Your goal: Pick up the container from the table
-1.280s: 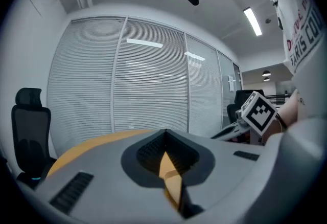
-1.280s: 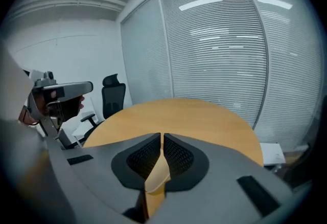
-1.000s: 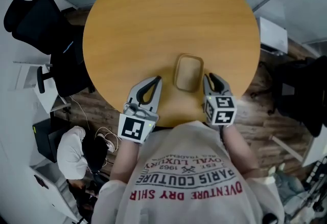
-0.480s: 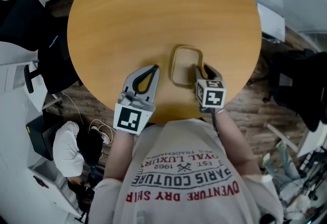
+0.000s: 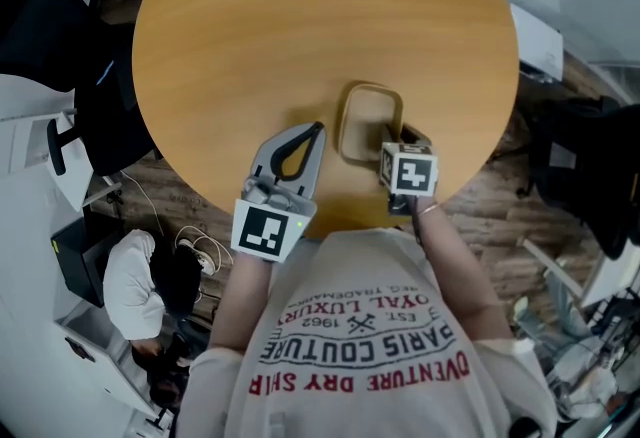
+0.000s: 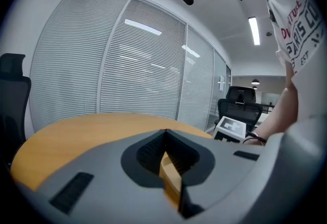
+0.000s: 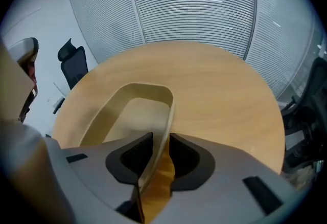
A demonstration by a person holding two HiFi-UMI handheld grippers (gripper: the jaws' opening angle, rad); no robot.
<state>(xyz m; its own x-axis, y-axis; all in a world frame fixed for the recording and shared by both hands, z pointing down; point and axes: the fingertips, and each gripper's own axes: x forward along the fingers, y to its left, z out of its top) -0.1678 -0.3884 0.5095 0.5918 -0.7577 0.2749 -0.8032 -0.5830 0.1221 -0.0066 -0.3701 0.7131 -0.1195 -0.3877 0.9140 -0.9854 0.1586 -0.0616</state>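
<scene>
A beige, rounded-rectangle container (image 5: 368,121) lies empty on the round wooden table (image 5: 300,26), near its front edge. My right gripper (image 5: 404,144) points steeply down over the container's right wall, its marker cube (image 5: 410,172) on top. In the right gripper view the container (image 7: 135,110) has this thin wall standing between the jaws of my right gripper (image 7: 160,139). A gap shows on the wall's right side. The jaws have just opened wide and eased back slightly. My left gripper (image 5: 317,130) rests left of the container, apart from it. Its tips meet, and my left gripper (image 6: 164,132) holds nothing.
Black office chairs stand left (image 5: 50,36) and right (image 5: 585,166) of the table. A white unit (image 5: 535,41) sits at the right, and cables lie on the wood floor (image 5: 195,261) at lower left. Slatted blinds (image 7: 194,3) line the far wall.
My right gripper has dropped and tipped down over the container's right wall, which now stands between its jaws. My left gripper has shifted slightly toward the container.
</scene>
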